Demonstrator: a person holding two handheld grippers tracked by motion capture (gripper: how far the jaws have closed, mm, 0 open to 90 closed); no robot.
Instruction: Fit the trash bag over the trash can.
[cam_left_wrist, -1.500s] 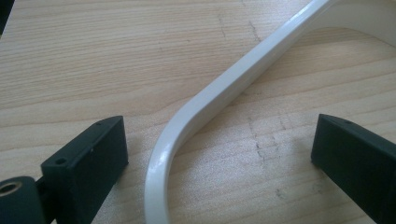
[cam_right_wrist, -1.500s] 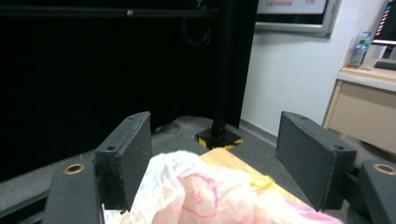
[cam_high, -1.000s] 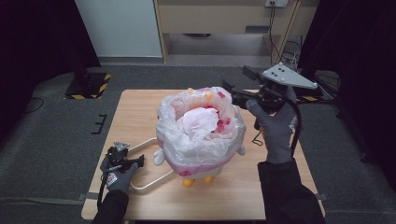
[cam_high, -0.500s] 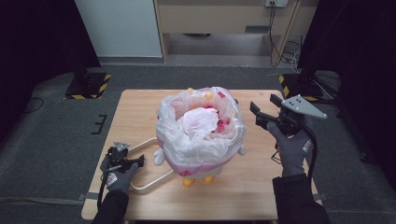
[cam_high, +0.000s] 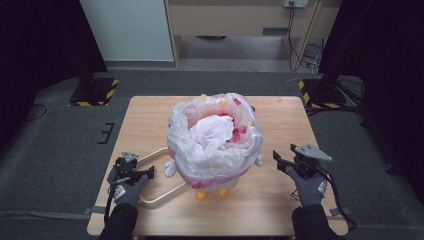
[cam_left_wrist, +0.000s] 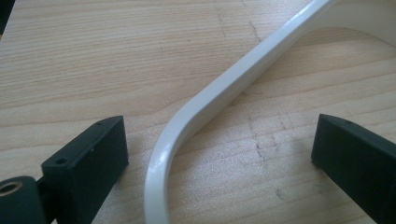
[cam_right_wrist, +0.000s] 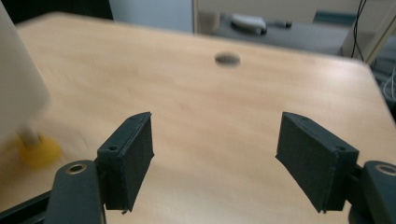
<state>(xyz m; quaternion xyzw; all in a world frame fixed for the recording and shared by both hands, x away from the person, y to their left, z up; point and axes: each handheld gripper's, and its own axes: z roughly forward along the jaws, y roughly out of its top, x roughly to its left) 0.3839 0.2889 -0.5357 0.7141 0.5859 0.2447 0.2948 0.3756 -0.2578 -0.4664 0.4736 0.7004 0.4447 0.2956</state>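
Observation:
A white bin on yellow feet stands mid-table, lined with a translucent plastic bag that holds crumpled white and pink stuff. Its white loop handle lies flat on the wood to the left. My left gripper rests low there, open, its jaws on either side of the handle without touching it. My right gripper hangs low over the table right of the bin, open. Its jaws have just closed a little, with nothing between them. Ahead of the right gripper lies bare wood, with a yellow foot at the left.
The wooden table has bare wood on both sides of the bin and a small dark spot toward its far edge. Stand bases with yellow-black stripes sit on the grey floor beyond the far corners. A cabinet stands behind.
My right gripper has come down from beside the bag's rim and back toward the person, and is now low at the table's right. The left gripper and the bin have stayed put.

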